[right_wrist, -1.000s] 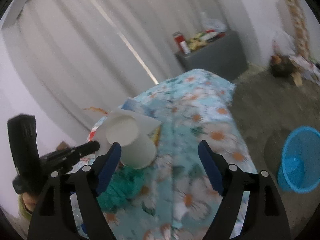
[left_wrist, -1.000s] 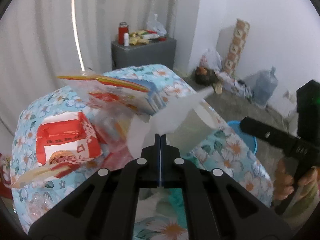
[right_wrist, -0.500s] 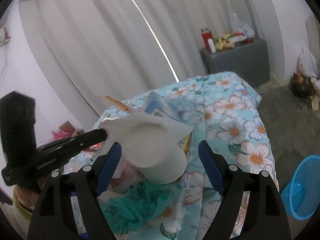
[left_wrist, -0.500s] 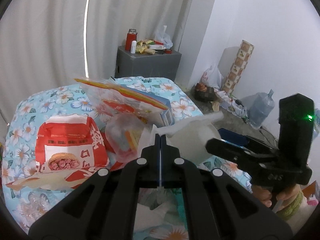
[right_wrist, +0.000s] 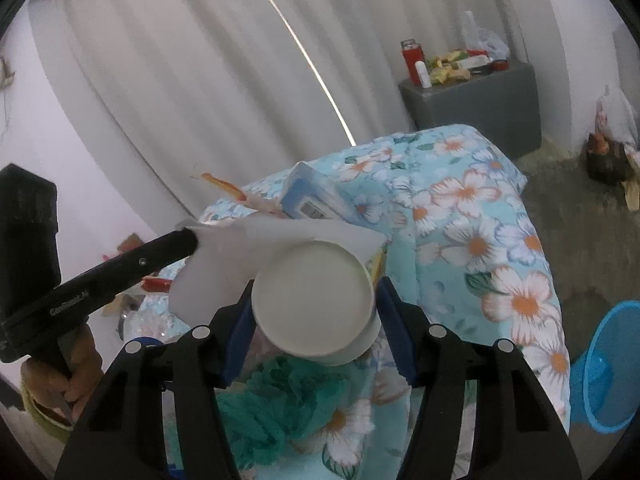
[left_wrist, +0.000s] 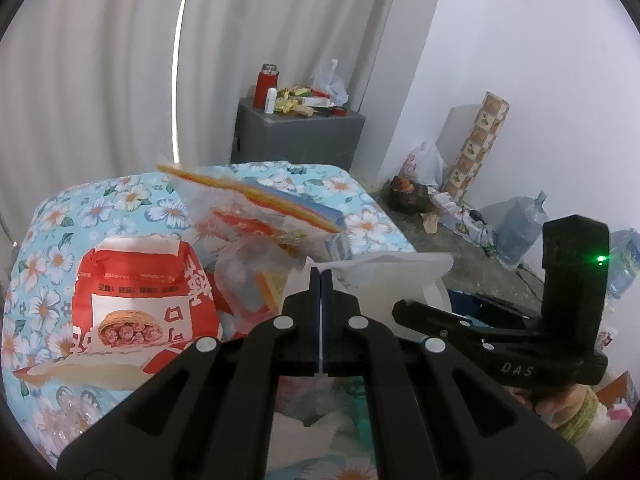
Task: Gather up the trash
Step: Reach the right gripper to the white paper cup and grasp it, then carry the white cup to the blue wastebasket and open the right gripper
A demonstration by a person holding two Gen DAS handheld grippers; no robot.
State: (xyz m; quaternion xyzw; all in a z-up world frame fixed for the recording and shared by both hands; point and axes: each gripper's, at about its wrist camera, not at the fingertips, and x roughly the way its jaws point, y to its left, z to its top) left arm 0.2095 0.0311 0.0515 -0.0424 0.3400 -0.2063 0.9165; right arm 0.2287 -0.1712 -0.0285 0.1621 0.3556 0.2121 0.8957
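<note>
- Paper cup [right_wrist: 312, 300]: white, its round end facing the right wrist camera and its long axis running away along the fingers; it lies between the blue pads of the right gripper [right_wrist: 314, 330], over the flowered bedspread [right_wrist: 492, 240].
- Right gripper: jaws have just been closing, the cup between them; the pads sit at both flanks of the cup and look to be gripping it.
- Left gripper [left_wrist: 321, 280]: clenched on the edge of a thin white sheet [left_wrist: 384, 276] that drapes over the cup's far side.
- Nearer hand: the right; the left comes in from the cup's left and holds only the sheet.
- Blue bin [right_wrist: 608, 364]: on the floor, low to the right, well apart from the cup.
- Change from a second back: the cup stood left of centre ahead of wider jaws; now it is centred, nearer, and bracketed.
</note>
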